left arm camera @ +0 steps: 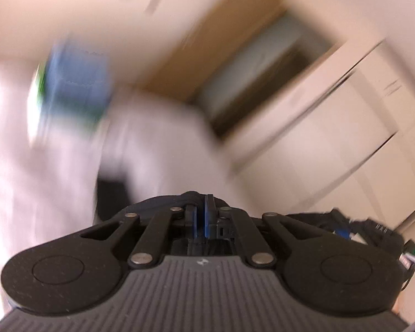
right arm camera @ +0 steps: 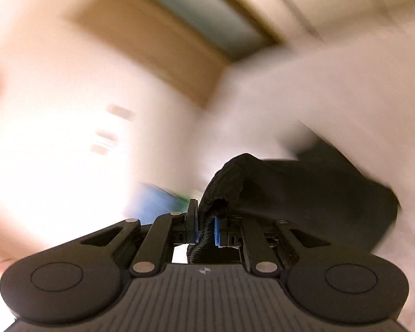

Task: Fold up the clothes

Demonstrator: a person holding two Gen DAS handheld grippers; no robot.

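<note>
Garment [right arm camera: 304, 191] edge between right hand-held gripper [right arm camera: 206, 215] jaws

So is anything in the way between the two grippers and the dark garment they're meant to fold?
Nothing visible. The right gripper is shut on a hem of the black fabric garment. The left gripper is closed, with dark cloth bunched at its tips, though blur hides whether it is actually pinched.

Everything past both tools is smeared by blur. Ahead of the left gripper [left arm camera: 200, 211], a blue shape [left arm camera: 77, 83] is too blurry to name. The black cloth [right arm camera: 290, 188] hides the right gripper's [right arm camera: 206, 221] right finger tip.
</note>
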